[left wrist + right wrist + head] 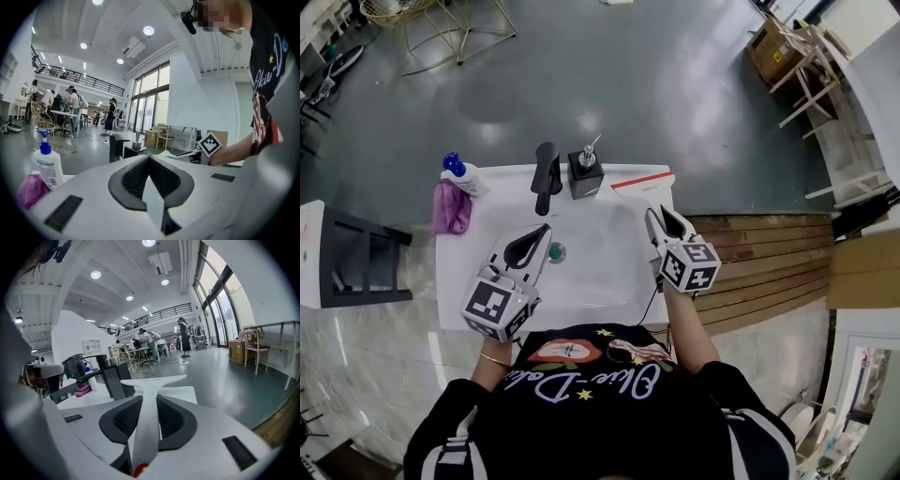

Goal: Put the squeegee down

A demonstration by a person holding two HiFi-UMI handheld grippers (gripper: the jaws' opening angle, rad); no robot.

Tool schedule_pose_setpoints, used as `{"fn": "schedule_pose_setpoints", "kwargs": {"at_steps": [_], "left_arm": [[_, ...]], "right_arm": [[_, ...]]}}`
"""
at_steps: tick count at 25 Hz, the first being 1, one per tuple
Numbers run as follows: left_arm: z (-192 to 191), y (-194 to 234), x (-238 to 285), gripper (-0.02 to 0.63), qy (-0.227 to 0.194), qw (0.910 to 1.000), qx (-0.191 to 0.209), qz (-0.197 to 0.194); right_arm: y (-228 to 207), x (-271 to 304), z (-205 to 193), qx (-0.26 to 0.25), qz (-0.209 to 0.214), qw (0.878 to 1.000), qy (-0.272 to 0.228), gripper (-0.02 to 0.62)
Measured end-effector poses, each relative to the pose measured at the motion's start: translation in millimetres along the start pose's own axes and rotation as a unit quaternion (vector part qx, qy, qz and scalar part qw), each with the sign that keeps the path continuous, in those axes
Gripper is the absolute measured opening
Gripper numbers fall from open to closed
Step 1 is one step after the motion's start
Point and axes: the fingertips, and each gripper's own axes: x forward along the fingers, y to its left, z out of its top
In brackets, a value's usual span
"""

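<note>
1. Squeegee [149,399]: white and T-shaped, with a red spot at the near end of its handle. The handle runs between the fingers [123,420] of the right gripper [150,397], which are closed on it from both sides. In the head view its head [642,183], edged in red, lies across the back right corner of the counter [459,281], just right of the soap dispenser [586,176]. Whether the head touches the counter cannot be told.
2. Right gripper [664,223]: held over the right side of the basin [600,272], pointing toward the back edge, with its marker cube toward the person.
3. Left gripper [149,157]: its fingers [133,180] meet at the tips, leaving only a narrow opening behind them. Nothing sits between them. In the head view it [542,234] hangs over the left part of the basin, its tips pointing toward the faucet [546,173].
4. Faucet: black, at the middle of the back edge, just left of the black soap dispenser, which has a metal pump.
5. Bottle [459,173]: white with a blue pump top, at the back left corner of the counter.
6. Purple cloth [450,208]: bunched up beside the bottle and touching it, at the left edge.
7. Background, left gripper view: people standing around tables [63,115] on a grey floor.
</note>
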Motion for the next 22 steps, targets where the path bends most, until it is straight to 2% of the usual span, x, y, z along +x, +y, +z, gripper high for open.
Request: {"fn": "schedule_pose_setpoints", "kwargs": {"at_steps": [10, 22], "left_arm": [[-1, 7, 4, -0.008, 0.008, 1.0, -0.001, 0.004], [-8, 16, 1, -0.008, 0.013, 0.9995, -0.02, 0.019]], "right_arm": [[-9, 13, -13, 0.001, -0.007, 1.0, 0.027, 0.109], [-15, 25, -29, 0.002, -0.014, 0.998, 0.055, 0.109]]}}
